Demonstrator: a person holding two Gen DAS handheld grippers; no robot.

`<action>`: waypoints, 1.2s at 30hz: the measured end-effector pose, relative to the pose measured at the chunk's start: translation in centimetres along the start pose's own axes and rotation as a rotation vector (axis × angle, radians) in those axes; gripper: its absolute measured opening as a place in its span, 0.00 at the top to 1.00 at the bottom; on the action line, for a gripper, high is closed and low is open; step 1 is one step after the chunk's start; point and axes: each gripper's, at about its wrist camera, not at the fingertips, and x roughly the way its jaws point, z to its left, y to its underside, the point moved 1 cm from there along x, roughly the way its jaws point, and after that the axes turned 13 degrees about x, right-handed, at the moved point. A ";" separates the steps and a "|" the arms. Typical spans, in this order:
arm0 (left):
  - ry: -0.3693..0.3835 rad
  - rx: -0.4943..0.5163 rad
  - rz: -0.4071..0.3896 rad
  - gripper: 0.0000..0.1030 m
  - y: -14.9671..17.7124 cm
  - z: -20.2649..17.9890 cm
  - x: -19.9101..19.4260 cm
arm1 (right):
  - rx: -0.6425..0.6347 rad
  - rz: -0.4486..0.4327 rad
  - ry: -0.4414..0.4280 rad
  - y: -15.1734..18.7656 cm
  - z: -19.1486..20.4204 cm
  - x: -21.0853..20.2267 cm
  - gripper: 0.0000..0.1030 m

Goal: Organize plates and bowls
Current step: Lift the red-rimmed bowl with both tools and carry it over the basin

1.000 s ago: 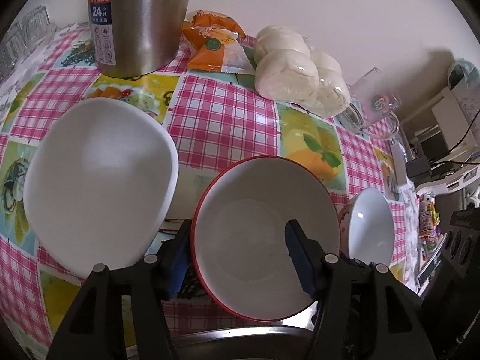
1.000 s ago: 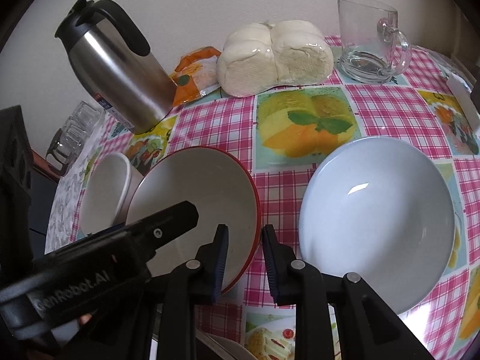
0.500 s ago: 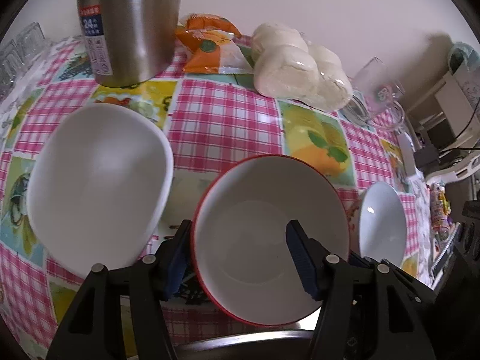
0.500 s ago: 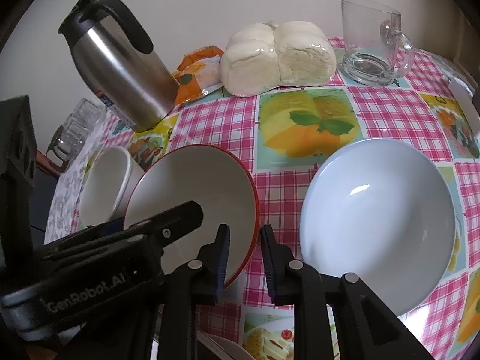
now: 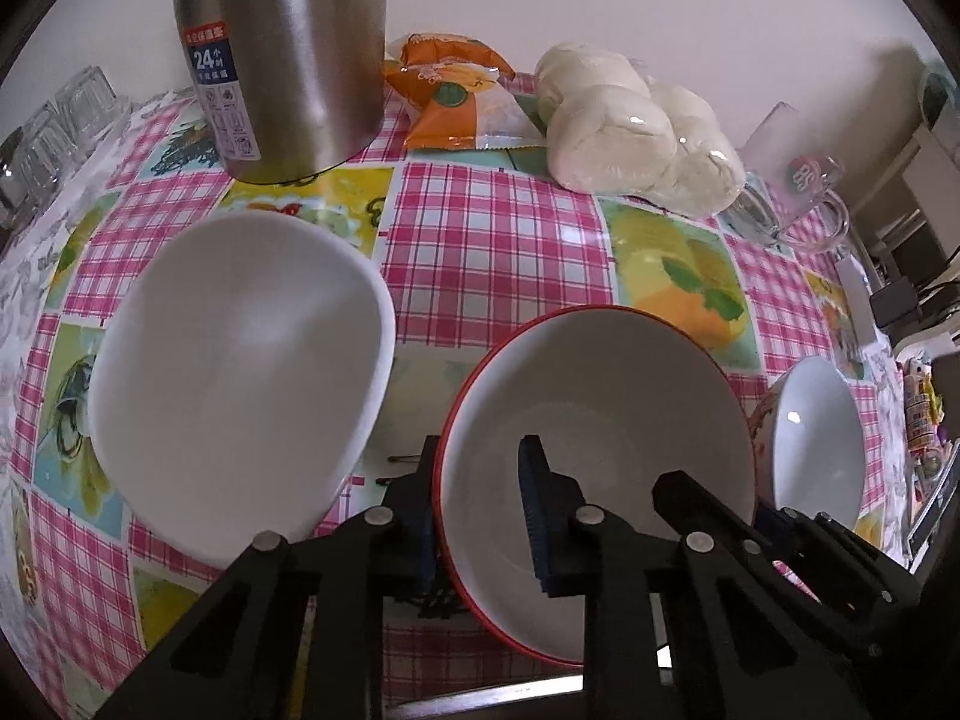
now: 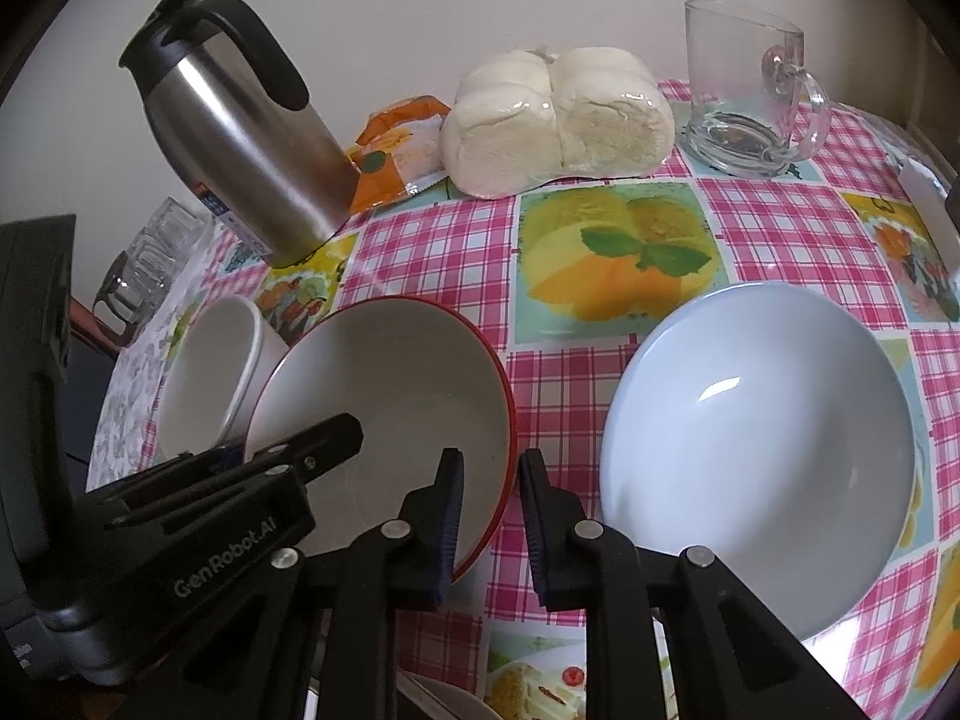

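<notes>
My left gripper point(image 5: 480, 510) is shut on the near-left rim of the red-rimmed bowl point(image 5: 600, 420), one finger inside, one outside. The bowl also shows in the right wrist view point(image 6: 390, 396), tilted, with the left gripper's body point(image 6: 240, 510) over it. A white bowl point(image 5: 240, 384) stands just left of it; it shows too in the right wrist view point(image 6: 204, 378). A pale blue bowl point(image 6: 762, 456) sits to the right. My right gripper point(image 6: 489, 516) straddles the red-rimmed bowl's right rim with a narrow gap, jaws not closed on it.
A steel thermos point(image 5: 282, 54) stands at the back left, with an orange snack packet point(image 5: 456, 102), a bag of white buns point(image 6: 558, 120) and a glass mug point(image 6: 744, 96) along the wall. Glass cups point(image 5: 48, 132) sit at the far left. The checked tablecloth point(image 6: 432, 240) covers the table.
The left gripper's fingers have closed in on the red-rimmed bowl's rim, and the bowl has tilted and shifted right in its view. The right gripper has hardly moved.
</notes>
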 end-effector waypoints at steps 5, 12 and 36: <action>-0.036 0.048 -0.035 0.75 -0.1 -0.9 -1.2 | -0.004 -0.008 -0.009 0.0 -0.1 -0.2 0.79; -0.018 0.062 -0.082 0.75 -0.6 -1.4 -3.6 | -0.010 -0.063 -0.025 -0.5 0.3 -2.6 0.79; -0.039 0.134 -0.180 0.75 4.7 -4.6 -13.5 | -0.075 -0.156 -0.019 4.9 2.0 -13.5 0.79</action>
